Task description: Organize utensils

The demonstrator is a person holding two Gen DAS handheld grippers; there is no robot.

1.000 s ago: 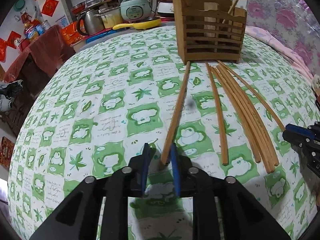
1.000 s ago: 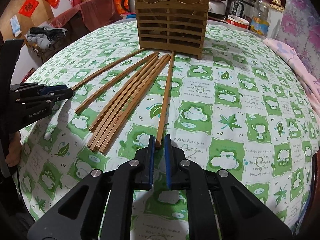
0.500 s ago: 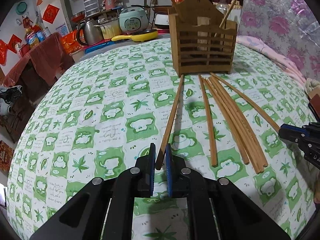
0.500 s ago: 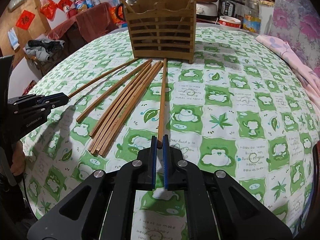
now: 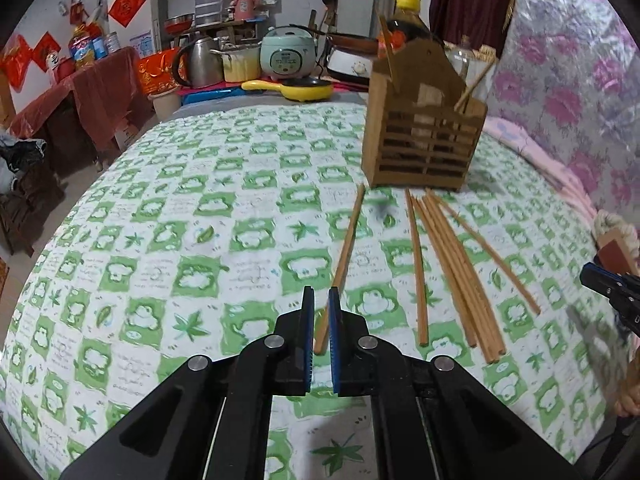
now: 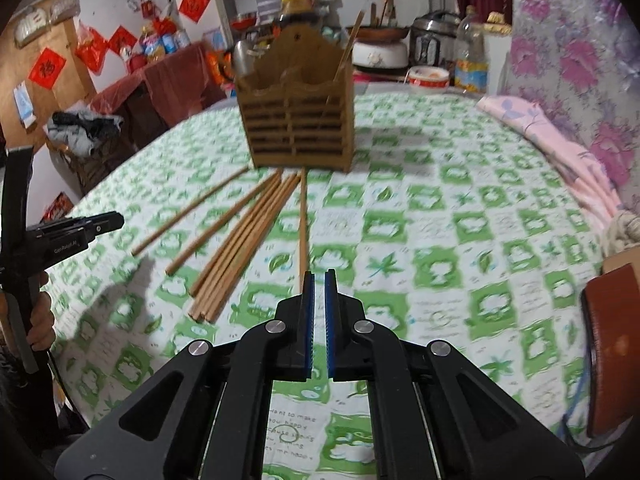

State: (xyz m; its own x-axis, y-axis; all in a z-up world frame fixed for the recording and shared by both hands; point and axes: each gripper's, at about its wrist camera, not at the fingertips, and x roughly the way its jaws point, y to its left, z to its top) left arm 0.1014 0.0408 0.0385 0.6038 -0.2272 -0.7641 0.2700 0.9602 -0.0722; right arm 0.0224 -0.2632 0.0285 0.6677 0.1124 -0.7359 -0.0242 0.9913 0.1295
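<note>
— Both grippers have risen off the cloth since a moment ago, and the fingers (image 5: 307, 328) have drawn closer together. How far along are we?

— Barely started, I judge. The holder (image 5: 424, 148) stands at 1 o'clock from the left gripper (image 5: 320, 312), and only two sticks (image 5: 474, 82) lean out of its top. Everything else lies on the surface (image 5: 200, 240).

— What is left there?

— The leftmost chopstick (image 5: 346, 256) runs from the holder's foot back towards 6 o'clock, passing under the left fingers. Just to its 3 o'clock lies a single one (image 5: 416, 272), then a bundle (image 5: 452, 264) packed side by side, then the rightmost chopstick (image 6: 303, 224), which points at the right gripper (image 6: 319, 284).

— Is either gripper carrying one?

— Probably not, though the right wrist view is blurred. Both pairs of fingers are nearly closed, with only a narrow slit between the blue pads. In each wrist view, the other gripper's tip sits apart from the near end of its stick, so both sticks seem to rest on the cloth, ungrasped.

— So what remains?

— Nearly all of it: every loose chopstick has yet to be picked up and stood in the holder.
</note>
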